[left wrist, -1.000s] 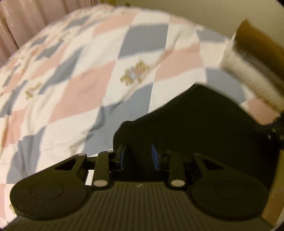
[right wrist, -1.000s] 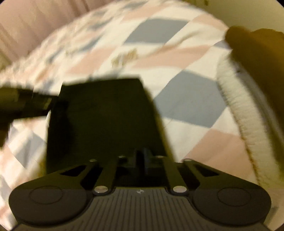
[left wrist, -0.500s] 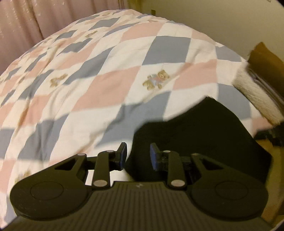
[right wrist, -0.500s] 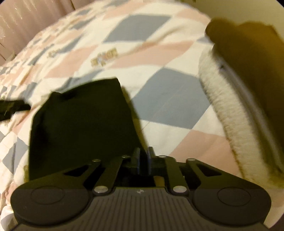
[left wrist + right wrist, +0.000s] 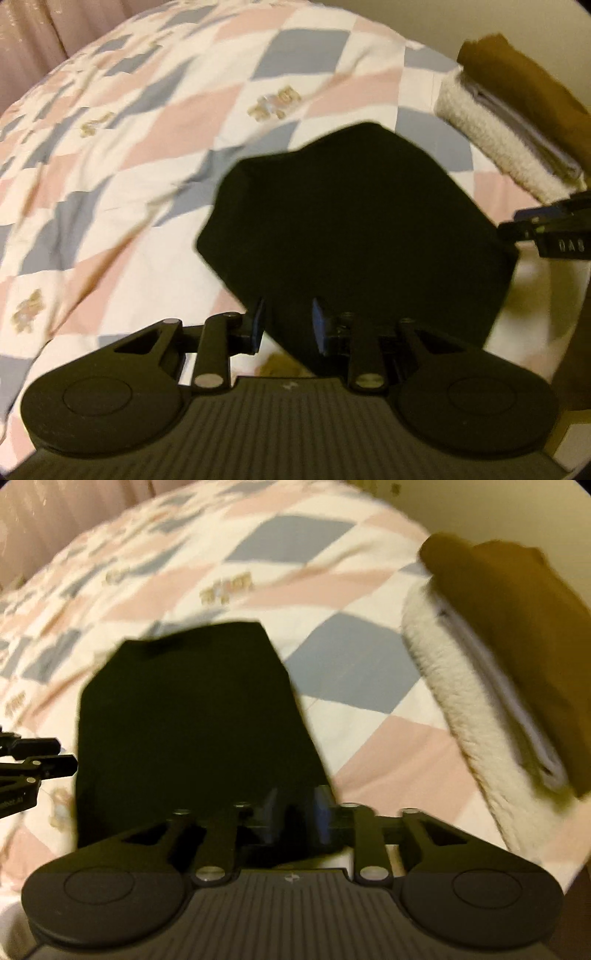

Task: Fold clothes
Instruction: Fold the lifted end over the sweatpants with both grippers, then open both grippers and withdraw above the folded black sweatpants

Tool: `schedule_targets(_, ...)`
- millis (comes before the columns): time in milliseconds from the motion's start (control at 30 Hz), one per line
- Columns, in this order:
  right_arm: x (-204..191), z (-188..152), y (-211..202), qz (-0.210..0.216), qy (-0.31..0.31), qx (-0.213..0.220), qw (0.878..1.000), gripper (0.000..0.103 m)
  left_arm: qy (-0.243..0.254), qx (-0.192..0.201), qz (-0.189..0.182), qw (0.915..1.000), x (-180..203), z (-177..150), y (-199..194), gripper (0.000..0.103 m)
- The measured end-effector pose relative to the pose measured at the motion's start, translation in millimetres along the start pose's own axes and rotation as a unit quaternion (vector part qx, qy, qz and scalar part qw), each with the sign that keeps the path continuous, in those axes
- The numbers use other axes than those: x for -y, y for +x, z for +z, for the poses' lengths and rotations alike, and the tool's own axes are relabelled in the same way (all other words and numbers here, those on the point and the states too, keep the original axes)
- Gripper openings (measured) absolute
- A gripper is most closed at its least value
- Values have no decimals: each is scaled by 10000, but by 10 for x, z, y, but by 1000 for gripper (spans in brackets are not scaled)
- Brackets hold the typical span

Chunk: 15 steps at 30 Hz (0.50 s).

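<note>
Two grippers are working a folded black garment (image 5: 354, 221) lying on the quilt (image 5: 147, 129): the left gripper (image 5: 288, 325) is gaping around its near edge, the right gripper (image 5: 295, 814) standing narrowly parted there.

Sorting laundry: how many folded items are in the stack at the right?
3: cream fleece at the bottom, thin white piece between, brown top above; more may be hidden.

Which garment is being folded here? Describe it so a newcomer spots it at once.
On the checked quilt, right of centre, lies a black garment, before the folded stack by the wall. It is the only black piece; the stack's are cream, white and brown.
</note>
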State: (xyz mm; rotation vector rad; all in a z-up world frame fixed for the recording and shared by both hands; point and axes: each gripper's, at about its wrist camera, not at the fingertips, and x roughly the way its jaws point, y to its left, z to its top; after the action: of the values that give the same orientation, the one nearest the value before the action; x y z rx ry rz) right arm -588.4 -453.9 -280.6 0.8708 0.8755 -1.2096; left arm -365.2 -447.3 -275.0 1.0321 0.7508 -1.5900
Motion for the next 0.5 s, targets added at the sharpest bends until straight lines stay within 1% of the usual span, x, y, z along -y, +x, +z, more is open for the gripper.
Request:
schedule_targets(100,-108,-168,-158,23,296,-92,9995,41,-61,-152,139,9998,-48,-74,-243,24)
schedule_targets(133,-161,-247,-196,18,420,-133,9990,44,-74,-199,203,9996,-61,-110,-321,26)
schedule_targets(167,-206,-331,-247,20,547,-162,9984,45,-92,-232,269,9993,-70,-166,-399,29)
schedule_targets(200,-254,-411,-297,24,682,-185,9975,46,-103,-258,307,9991,-76,-221,-476,30)
schedule_targets(300,-453,-634,-481,76,1049,-315,9940,50,-163,-297,508,9981,-109,-409,-766,32)
schedule_targets(333,-522,-699,-574,134,1097,-306,9934,53,-219,-279,510,9981,-125,-474,-889,33)
schedule_targets(367,-585,-741,-684,156,1100,-231,9935,59,-269,-255,503,9980,-138,-535,-1011,36)
schedule_targets(400,-647,-778,-797,165,1095,-139,9937,62,-297,-207,463,9983,-140,-580,-1133,38)
schedule_targets(433,-707,-798,-920,168,1063,-20,9942,67,-316,-150,436,9984,-141,-622,-1254,39)
schedule_targets(500,-809,-820,-1160,184,985,227,9947,69,-303,24,472,9984,-127,-677,-1488,45)
